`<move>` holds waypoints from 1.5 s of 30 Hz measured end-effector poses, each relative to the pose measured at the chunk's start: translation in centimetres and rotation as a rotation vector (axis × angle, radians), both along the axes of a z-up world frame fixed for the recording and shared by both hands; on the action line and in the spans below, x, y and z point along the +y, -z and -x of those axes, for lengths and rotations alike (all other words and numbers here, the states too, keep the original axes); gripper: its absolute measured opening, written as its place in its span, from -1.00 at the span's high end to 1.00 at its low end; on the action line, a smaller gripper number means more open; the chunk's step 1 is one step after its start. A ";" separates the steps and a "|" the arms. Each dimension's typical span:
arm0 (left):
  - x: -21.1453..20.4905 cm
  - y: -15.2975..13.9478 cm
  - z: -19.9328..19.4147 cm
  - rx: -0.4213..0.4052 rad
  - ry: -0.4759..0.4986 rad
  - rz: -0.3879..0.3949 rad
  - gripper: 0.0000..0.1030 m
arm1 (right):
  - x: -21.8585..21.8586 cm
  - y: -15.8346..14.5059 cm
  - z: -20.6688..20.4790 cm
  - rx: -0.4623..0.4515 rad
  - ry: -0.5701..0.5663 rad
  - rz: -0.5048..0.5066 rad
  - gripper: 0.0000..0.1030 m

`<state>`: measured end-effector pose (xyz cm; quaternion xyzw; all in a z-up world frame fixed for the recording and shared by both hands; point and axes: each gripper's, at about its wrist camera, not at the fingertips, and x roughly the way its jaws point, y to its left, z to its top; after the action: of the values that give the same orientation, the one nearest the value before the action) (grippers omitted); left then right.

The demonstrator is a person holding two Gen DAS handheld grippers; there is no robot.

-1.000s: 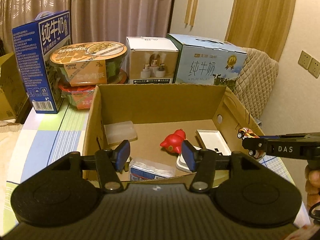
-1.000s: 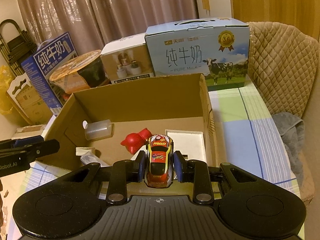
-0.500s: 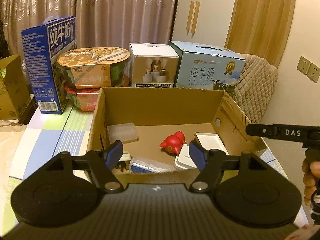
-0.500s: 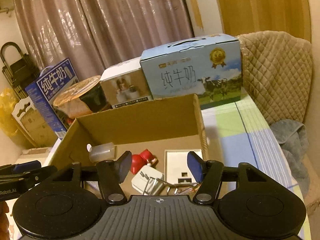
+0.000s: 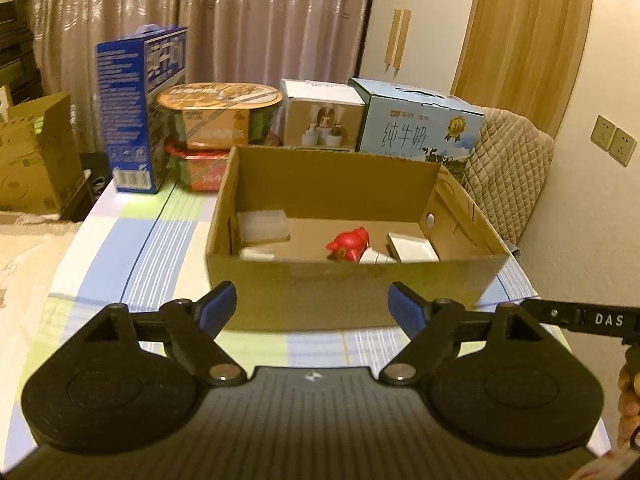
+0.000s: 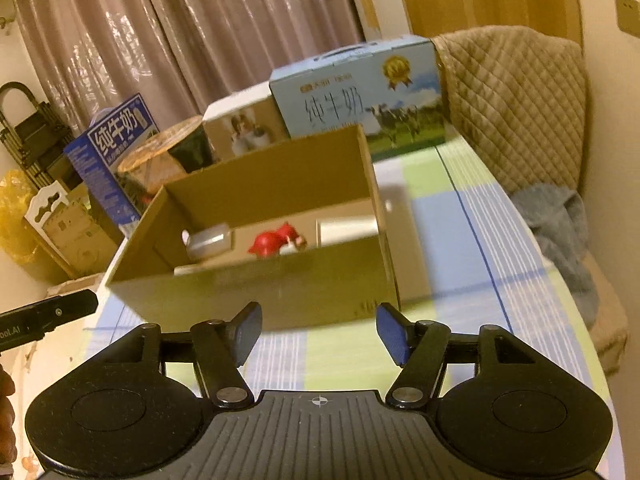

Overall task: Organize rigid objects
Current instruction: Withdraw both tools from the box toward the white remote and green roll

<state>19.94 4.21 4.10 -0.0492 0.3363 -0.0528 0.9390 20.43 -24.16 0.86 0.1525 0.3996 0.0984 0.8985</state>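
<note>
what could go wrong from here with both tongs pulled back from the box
The right tongs and left tongs both hang open just before the cardboard box's near wall; a low reach could bump it. The red toy and white pieces crowd together inside, so further drops may land on them.

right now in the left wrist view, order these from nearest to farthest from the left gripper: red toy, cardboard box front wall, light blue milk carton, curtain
1. cardboard box front wall, just ahead of the left gripper
2. red toy, inside the box, right of centre
3. light blue milk carton, behind the box, to the right
4. curtain, at the back of the room
</note>
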 end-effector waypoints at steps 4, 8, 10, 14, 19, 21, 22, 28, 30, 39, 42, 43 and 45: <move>0.4 0.1 3.2 0.010 -0.020 0.003 -0.63 | -0.2 -0.2 3.3 0.016 0.018 -0.028 -0.21; 0.7 0.6 6.2 0.032 -0.034 0.014 -0.75 | -0.2 -0.4 6.2 0.026 0.020 -0.027 -0.24; 0.7 0.9 7.5 0.041 -0.036 0.012 -0.79 | 0.0 -0.6 7.7 0.024 0.015 -0.017 -0.26; 0.8 1.7 9.7 0.068 -0.042 0.013 -0.83 | 0.4 -0.7 10.2 0.024 -0.003 0.009 -0.29; 0.7 2.4 12.0 0.095 -0.048 -0.003 -0.92 | 0.6 -0.6 12.4 0.036 -0.014 0.019 -0.32; 0.6 2.5 12.7 0.102 -0.044 -0.013 -0.97 | 0.7 -0.5 13.1 0.046 -0.018 0.018 -0.34; 0.5 2.5 13.0 0.103 -0.041 -0.022 -0.98 | 0.6 -0.4 13.4 0.050 -0.020 0.018 -0.35; 0.1 2.6 14.1 0.115 -0.022 -0.056 -0.98 | 0.6 -0.3 14.7 0.062 -0.026 0.021 -0.37; -0.1 2.7 14.3 0.117 -0.018 -0.059 -0.98 | 0.5 -0.3 15.0 0.061 -0.025 0.022 -0.38; -0.5 3.0 14.6 0.130 -0.001 -0.070 -0.98 | 0.1 -0.1 15.4 0.070 -0.019 0.020 -0.41; -0.7 3.2 14.6 0.134 0.004 -0.070 -0.98 | 0.0 0.1 15.4 0.073 -0.019 0.022 -0.41; -0.7 3.2 14.6 0.136 0.006 -0.070 -0.98 | 0.0 0.1 15.4 0.074 -0.018 0.023 -0.42; -0.8 3.4 14.5 0.140 0.010 -0.073 -0.98 | -0.1 0.3 15.3 0.078 -0.018 0.025 -0.42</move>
<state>5.41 3.38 0.69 -0.0166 0.4030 -0.0417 0.9141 5.10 -24.25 0.51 0.1414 0.4367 0.0957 0.8832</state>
